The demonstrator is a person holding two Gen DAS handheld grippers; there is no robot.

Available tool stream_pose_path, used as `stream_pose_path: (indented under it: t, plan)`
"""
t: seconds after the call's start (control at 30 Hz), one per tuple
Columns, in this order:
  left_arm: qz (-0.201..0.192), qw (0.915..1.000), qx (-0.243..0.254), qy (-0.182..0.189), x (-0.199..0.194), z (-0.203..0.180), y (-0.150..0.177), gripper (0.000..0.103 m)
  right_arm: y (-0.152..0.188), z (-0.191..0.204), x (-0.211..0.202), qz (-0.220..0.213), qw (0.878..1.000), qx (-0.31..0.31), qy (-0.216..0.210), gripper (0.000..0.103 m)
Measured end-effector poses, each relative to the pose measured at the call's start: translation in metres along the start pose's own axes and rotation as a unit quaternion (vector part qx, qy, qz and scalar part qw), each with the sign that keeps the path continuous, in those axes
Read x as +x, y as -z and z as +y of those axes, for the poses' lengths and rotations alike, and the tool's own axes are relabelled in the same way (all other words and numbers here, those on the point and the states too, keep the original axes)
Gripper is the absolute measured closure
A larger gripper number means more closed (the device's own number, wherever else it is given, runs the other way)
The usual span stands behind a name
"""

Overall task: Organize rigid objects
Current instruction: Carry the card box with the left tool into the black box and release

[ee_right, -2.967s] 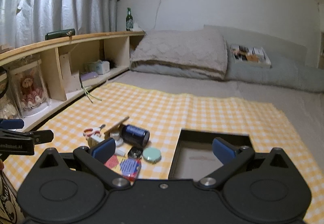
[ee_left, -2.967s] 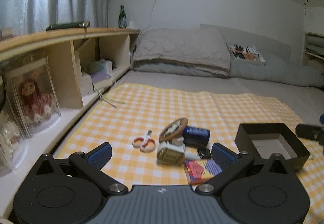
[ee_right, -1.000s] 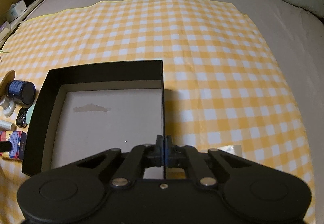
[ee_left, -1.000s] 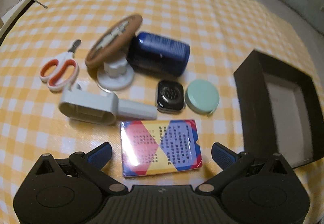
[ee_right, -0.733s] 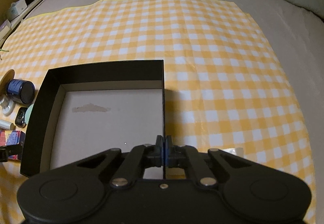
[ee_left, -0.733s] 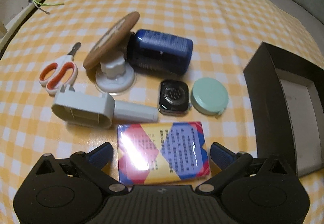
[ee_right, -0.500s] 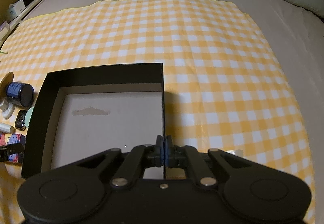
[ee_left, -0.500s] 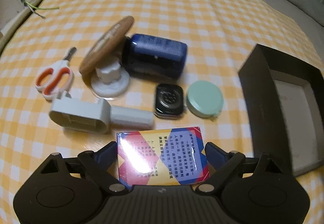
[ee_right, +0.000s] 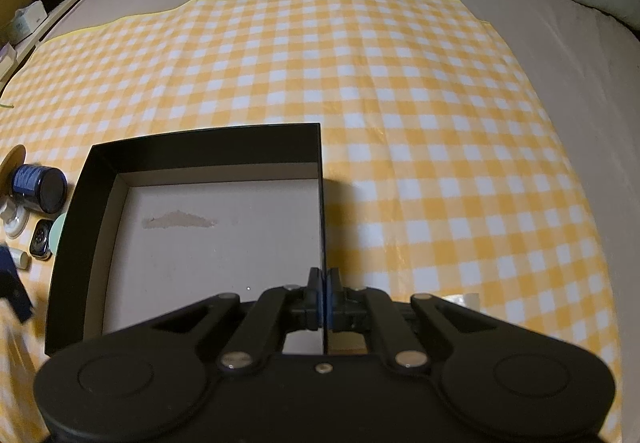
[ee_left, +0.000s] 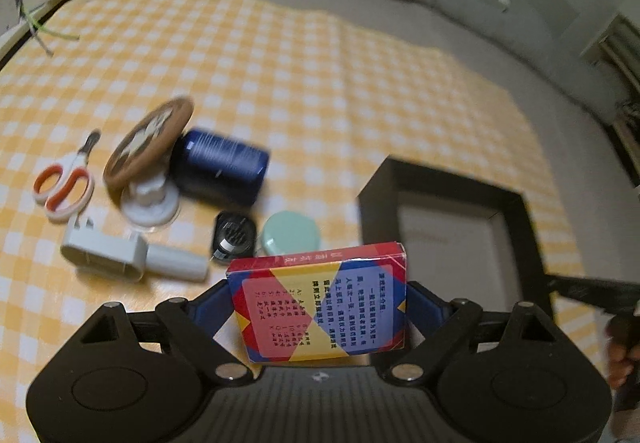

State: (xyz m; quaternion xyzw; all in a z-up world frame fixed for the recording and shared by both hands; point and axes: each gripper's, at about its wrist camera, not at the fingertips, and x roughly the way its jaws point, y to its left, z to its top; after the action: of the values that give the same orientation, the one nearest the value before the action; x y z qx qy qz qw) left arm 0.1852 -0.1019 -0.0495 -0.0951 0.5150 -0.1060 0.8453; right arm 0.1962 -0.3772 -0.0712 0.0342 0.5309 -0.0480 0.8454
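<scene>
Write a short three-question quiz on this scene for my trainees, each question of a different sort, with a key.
1. True or false: the black box is empty.
2. What does the right tool pinch? A) scissors B) the box's wall C) the blue jar
3. Which thing does the left tool hold?

Key:
1. True; only its bare floor shows.
2. B
3. The card pack, raised off the checked cloth.

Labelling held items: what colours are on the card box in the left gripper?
Red, blue and yellow card box; clearest in the left wrist view.
</scene>
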Motion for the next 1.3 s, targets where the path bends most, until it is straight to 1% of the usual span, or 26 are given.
stream_pose_path:
  t: [0.2, 0.3, 0.4, 0.57, 0.63, 0.67, 0.83, 0.93, 1.13, 1.2, 1.23, 1.27, 1.3]
  plan:
    - [-0.038, 0.9987, 0.006, 0.032, -0.023, -0.02, -0.013, 0.013, 0.0, 0.001, 0.0, 0.0, 1.0, 0.0, -0.001, 0.101]
    - [-0.048, 0.9975, 0.011, 0.051, -0.029, -0.033, -0.018, 0.013, -0.003, -0.001, 0.001, -0.004, 1.0, -0.005, -0.001, 0.101]
    - [-0.05, 0.9964, 0.026, 0.062, -0.027, -0.054, -0.022, 0.013, -0.001, -0.001, -0.003, -0.009, 1.0, -0.007, -0.004, 0.101]
    - [-0.027, 0.995, 0.065, 0.07, 0.003, -0.089, -0.026, 0.013, 0.0, -0.002, -0.01, -0.007, 1.0, -0.013, -0.009, 0.101]
    - [-0.023, 0.994, 0.081, 0.07, 0.016, -0.102, -0.027, 0.013, -0.004, -0.003, -0.011, -0.006, 1.0, -0.011, -0.012, 0.101]
    - [-0.021, 0.9937, 0.085, 0.07, 0.024, -0.108, -0.028, 0.013, 0.004, -0.004, -0.014, -0.008, 1.0, -0.009, -0.015, 0.101]
    - [0.003, 0.9933, 0.084, 0.079, 0.062, -0.13, -0.033, 0.013, 0.018, -0.007, -0.018, -0.003, 1.0, -0.012, -0.022, 0.101]
    - [0.01, 0.9918, 0.102, 0.076, 0.083, -0.145, -0.031, 0.013, 0.027, -0.003, -0.021, 0.0, 1.0, -0.02, -0.019, 0.1]
    - [0.015, 0.992, 0.108, 0.063, 0.115, -0.165, -0.035, 0.012, 0.036, -0.005, -0.027, 0.006, 0.999, -0.024, -0.032, 0.1]
    - [0.011, 0.9928, 0.102, 0.062, 0.124, -0.167, -0.036, 0.01, 0.037, -0.006, -0.028, 0.007, 0.999, -0.025, -0.035, 0.1]
    - [0.008, 0.9934, 0.094, 0.065, 0.128, -0.167, -0.037, 0.006, 0.039, -0.007, -0.03, 0.007, 0.999, -0.026, -0.037, 0.1]
    - [0.01, 0.9937, 0.09, 0.066, 0.133, -0.167, -0.038, 0.002, 0.032, -0.009, -0.027, 0.008, 0.999, -0.026, -0.037, 0.1]
    - [0.016, 0.994, 0.088, 0.063, 0.137, -0.168, -0.038, 0.002, 0.03, -0.009, -0.027, 0.008, 0.999, -0.025, -0.037, 0.1]
